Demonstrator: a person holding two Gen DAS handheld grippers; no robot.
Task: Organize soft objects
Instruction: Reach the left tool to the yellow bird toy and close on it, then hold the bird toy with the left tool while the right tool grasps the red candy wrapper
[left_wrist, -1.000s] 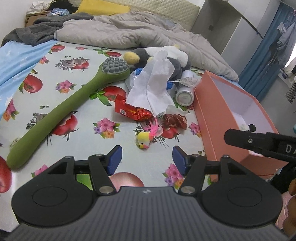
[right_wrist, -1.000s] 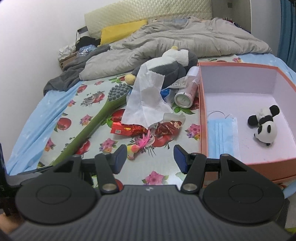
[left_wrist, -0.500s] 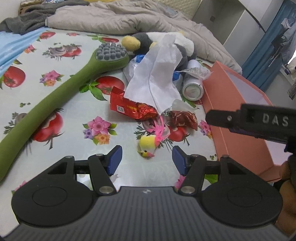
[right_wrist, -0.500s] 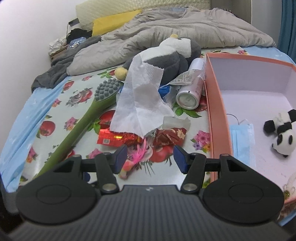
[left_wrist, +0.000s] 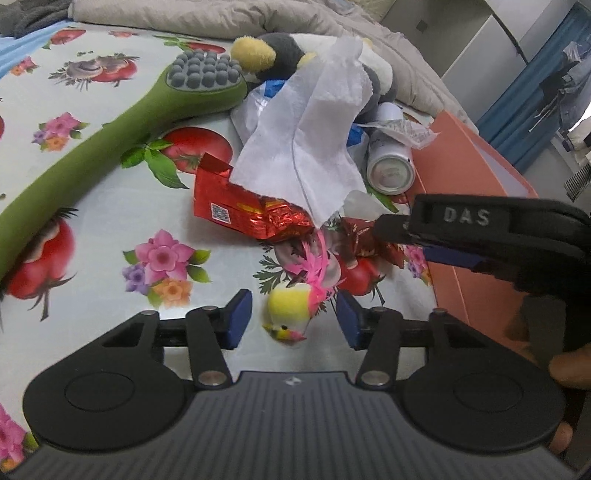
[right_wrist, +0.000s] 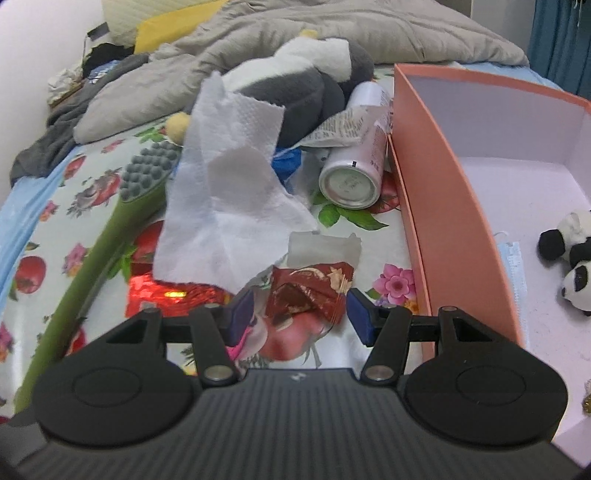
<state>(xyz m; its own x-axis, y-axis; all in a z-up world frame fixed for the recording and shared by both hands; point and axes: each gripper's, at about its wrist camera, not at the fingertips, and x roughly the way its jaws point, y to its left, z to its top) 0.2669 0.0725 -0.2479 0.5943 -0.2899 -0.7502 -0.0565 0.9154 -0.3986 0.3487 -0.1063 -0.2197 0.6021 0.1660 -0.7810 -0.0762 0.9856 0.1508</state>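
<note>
The toy bird (left_wrist: 287, 314) — yellow, with pink feathers — lies on the flowered bed sheet (left_wrist: 110, 221); the left tool (left_wrist: 293, 319) straddles it, jaws closing, pads not yet touching. Just beyond the bird lie a red wrapper (left_wrist: 243, 212) and a white tissue (left_wrist: 314, 147); to the bird's right the right tool (right_wrist: 300, 310) stands half open, empty, over a dark red wrapper (right_wrist: 310, 288); farther right, the pink box (right_wrist: 443, 206) holds a toy panda (right_wrist: 572, 258).
</note>
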